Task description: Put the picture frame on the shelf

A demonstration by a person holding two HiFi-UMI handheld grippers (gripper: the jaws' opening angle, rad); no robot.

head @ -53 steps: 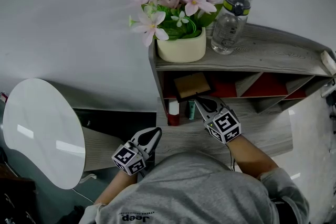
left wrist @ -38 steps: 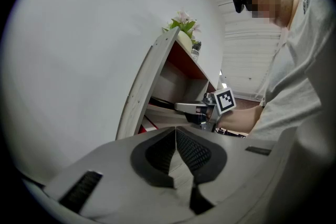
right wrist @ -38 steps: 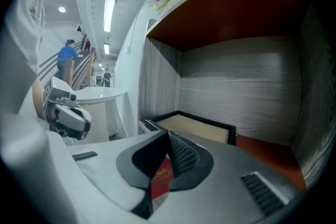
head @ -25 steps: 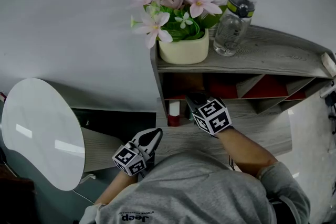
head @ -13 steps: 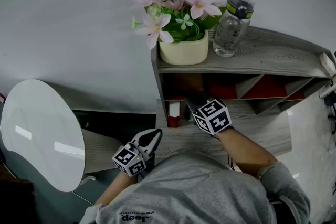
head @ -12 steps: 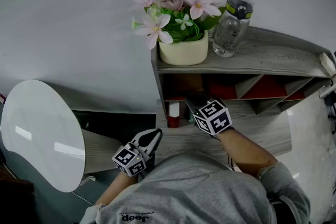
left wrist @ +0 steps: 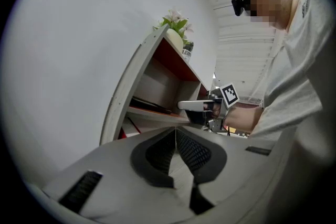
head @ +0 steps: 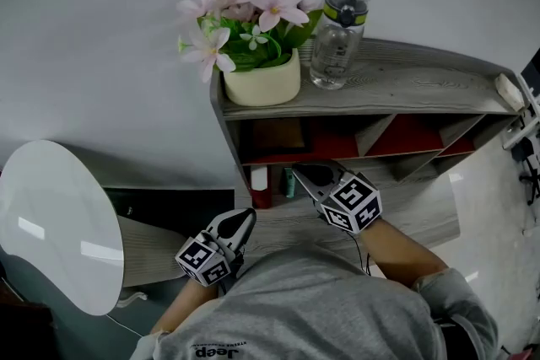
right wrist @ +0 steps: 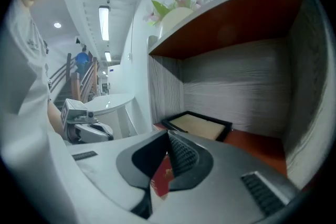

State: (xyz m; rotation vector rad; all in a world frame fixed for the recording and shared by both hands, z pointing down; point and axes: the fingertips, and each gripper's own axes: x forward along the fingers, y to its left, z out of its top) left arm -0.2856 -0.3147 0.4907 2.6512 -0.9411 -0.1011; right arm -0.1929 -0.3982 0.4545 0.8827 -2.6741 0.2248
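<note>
The picture frame (head: pixel 274 135), black-edged with a tan centre, lies flat on the red floor of the shelf's upper left compartment, and shows ahead in the right gripper view (right wrist: pixel 199 126). My right gripper (head: pixel 297 173) sits just outside that compartment, a little below its floor, shut with nothing between its jaws (right wrist: pixel 168 137). It is clear of the frame. My left gripper (head: pixel 245 217) hangs lower left near my body, shut and empty (left wrist: pixel 175 131). From the left gripper view, the frame (left wrist: pixel 149 106) is a dark slab in the shelf.
A cream pot of pink flowers (head: pixel 257 84) and a clear water bottle (head: pixel 333 25) stand on the grey shelf top (head: pixel 422 84). A small red bottle (head: pixel 260 185) and a teal tube (head: pixel 288 181) stand below the frame's compartment. A white round table (head: pixel 51 223) is at left.
My right gripper carried the frame into the compartment, let it go and drew back out toward me. The left gripper stayed put. The head view shifted, moving the shelf leftward.
</note>
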